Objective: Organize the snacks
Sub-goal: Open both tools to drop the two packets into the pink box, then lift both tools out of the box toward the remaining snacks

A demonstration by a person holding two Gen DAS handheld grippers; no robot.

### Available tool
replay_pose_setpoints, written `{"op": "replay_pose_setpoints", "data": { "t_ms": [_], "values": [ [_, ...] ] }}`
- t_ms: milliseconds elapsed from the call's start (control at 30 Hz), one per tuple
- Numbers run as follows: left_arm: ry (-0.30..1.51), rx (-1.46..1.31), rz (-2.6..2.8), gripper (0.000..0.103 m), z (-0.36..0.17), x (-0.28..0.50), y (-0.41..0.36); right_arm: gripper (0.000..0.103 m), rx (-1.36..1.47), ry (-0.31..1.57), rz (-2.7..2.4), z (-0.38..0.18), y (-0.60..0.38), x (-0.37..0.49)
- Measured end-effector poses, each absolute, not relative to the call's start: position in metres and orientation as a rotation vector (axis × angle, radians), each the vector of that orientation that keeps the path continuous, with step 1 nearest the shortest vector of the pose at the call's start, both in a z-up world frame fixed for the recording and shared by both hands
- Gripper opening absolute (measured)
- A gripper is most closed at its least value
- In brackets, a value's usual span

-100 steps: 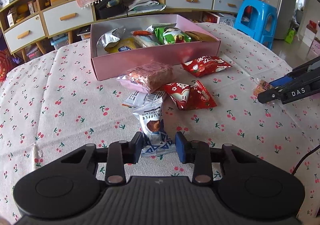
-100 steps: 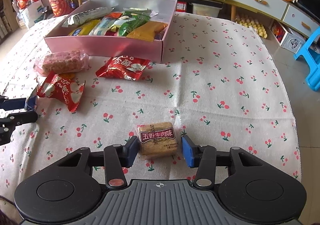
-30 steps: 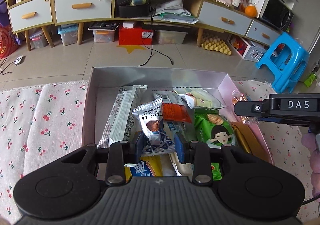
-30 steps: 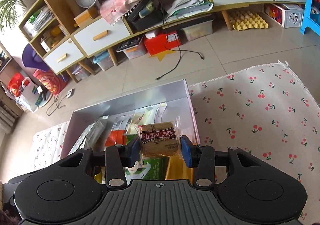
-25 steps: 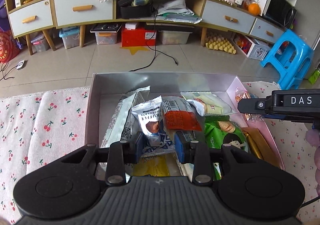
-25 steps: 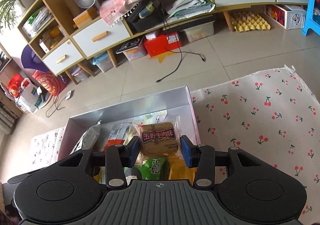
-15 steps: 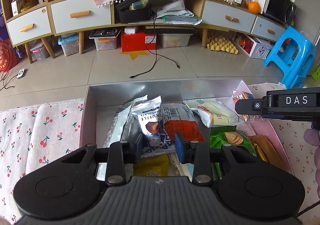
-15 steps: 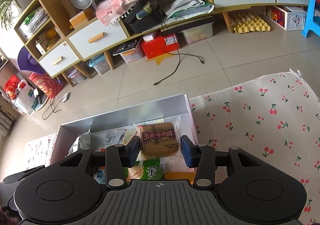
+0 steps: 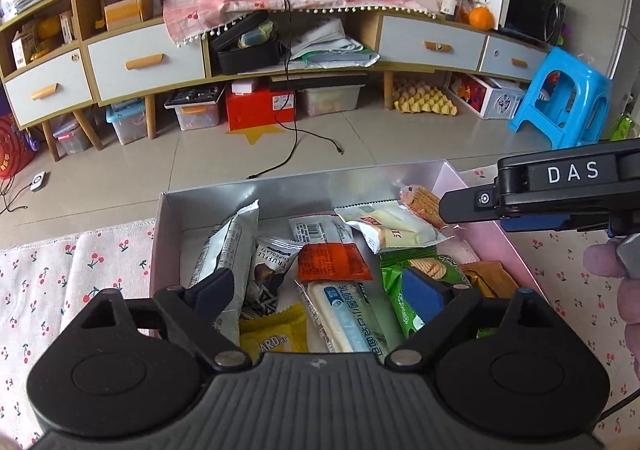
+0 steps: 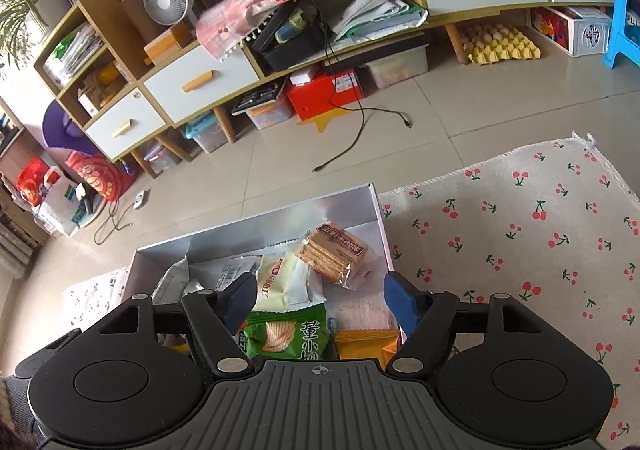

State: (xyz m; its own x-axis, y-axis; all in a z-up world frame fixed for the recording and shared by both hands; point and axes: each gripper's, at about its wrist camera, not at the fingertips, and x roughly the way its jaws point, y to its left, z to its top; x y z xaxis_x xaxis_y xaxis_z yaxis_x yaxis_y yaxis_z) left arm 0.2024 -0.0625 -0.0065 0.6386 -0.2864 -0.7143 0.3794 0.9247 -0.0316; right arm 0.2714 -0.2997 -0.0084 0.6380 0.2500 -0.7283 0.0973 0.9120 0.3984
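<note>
Crinkly foil truffle packet (image 9: 269, 274) lies in pink box (image 9: 486, 228), long axis toward 12 o'clock; cracker pack (image 10: 334, 253) flat. Left gripper (image 9: 320, 294) and right gripper (image 10: 320, 300) jaws just opened, spread, empty.

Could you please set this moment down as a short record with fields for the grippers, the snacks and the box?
left gripper: open, jaws just opened, nothing pinched
right gripper: open, jaws just opened, nothing pinched
truffle chocolate packet: lying in the box, free of the pads
brown biscuit pack: lying in the box's far right corner
box: pink, on the cherry-print tablecloth, holding many snacks
</note>
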Motion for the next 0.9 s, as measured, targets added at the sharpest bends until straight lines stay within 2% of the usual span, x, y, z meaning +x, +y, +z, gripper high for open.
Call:
{"op": "replay_pose_setpoints", "data": {
  "t_ms": [67,267,500,900],
  "values": [
    [0.794,0.135,-0.384,0.092,-0.004,0.198,-0.064,0.08,0.425,0.879,0.088,-0.005,-0.3,0.265],
    [0.779,0.133,-0.374,0.097,0.006,0.18,-0.059,0.082,0.438,0.869,0.083,0.009,-0.308,0.242],
    [0.769,0.113,-0.364,0.102,0.014,0.154,-0.051,0.082,0.437,0.865,0.094,0.02,-0.314,0.211],
    [0.779,0.091,-0.356,0.102,0.017,0.12,-0.037,0.083,0.428,0.892,0.108,0.021,-0.314,0.161]
  ]
}}
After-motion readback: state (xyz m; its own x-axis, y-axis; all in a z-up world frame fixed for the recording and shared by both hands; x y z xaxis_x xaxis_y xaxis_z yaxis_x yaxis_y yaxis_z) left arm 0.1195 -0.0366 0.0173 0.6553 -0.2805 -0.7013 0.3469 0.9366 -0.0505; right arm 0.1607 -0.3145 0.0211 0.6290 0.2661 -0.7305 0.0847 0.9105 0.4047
